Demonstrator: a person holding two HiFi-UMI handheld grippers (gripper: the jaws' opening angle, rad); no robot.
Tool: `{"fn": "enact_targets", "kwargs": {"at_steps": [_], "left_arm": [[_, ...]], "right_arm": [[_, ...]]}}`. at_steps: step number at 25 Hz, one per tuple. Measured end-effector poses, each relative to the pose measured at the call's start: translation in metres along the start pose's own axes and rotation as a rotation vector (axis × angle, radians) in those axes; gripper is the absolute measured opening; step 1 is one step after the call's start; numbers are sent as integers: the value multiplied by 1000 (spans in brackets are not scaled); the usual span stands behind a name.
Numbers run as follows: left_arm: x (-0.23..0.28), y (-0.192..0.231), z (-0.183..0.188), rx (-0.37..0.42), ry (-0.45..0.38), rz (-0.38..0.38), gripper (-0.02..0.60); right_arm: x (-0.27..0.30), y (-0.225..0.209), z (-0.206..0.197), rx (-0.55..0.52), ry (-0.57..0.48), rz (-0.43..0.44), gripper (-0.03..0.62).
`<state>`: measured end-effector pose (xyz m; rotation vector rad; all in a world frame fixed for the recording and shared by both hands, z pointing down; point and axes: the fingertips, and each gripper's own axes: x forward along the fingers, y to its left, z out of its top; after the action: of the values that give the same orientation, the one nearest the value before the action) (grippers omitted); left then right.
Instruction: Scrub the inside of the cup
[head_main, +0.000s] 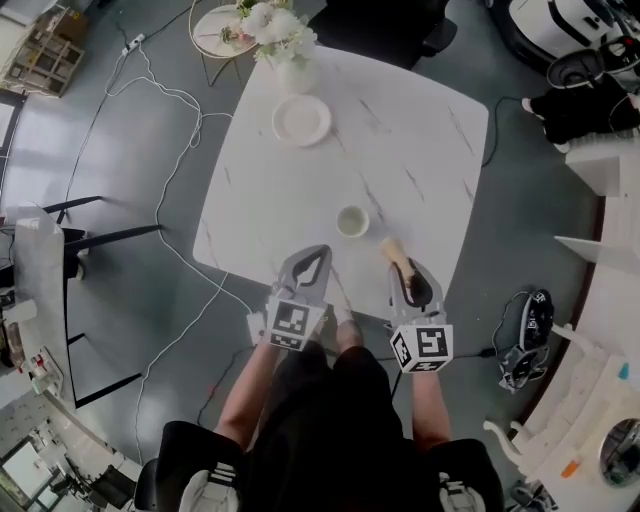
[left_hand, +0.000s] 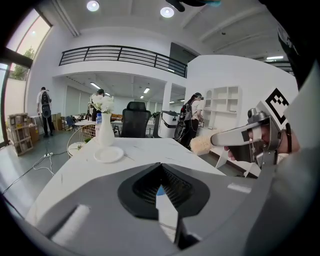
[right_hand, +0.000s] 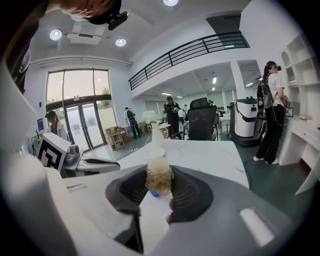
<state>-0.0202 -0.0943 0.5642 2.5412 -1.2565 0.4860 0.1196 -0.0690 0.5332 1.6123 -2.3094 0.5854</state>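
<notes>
We held two hand-held grippers over the near edge of the white bench. Our left hand-held gripper was closed on nothing. Our right hand-held gripper was clamped on the handle of the one brush, bristles forward. The single cup stood upright on the bench, just ahead of both and between them, apart from the brush. By our reckoning no scrubbing had begun: the cup was yet to be steadied and the bristles put inside. Farther off stood one plate and one vase of flowers.
</notes>
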Motion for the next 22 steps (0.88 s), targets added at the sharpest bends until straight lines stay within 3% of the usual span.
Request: {"fn": "enact_targets", "kwargs": {"at_steps": [11, 16, 19, 22], "left_arm": [[37, 4, -48, -50, 68, 14, 8], [51, 2, -63, -36, 101, -2, 14], [59, 0, -69, -33, 120, -19, 54], [68, -3, -74, -26, 137, -36, 139]], "right_arm": [[32, -14, -36, 20, 80, 54, 114], [39, -19, -44, 23, 99, 62, 114], [43, -23, -44, 23, 99, 60, 114], [44, -29, -46, 24, 101, 52, 114]]}}
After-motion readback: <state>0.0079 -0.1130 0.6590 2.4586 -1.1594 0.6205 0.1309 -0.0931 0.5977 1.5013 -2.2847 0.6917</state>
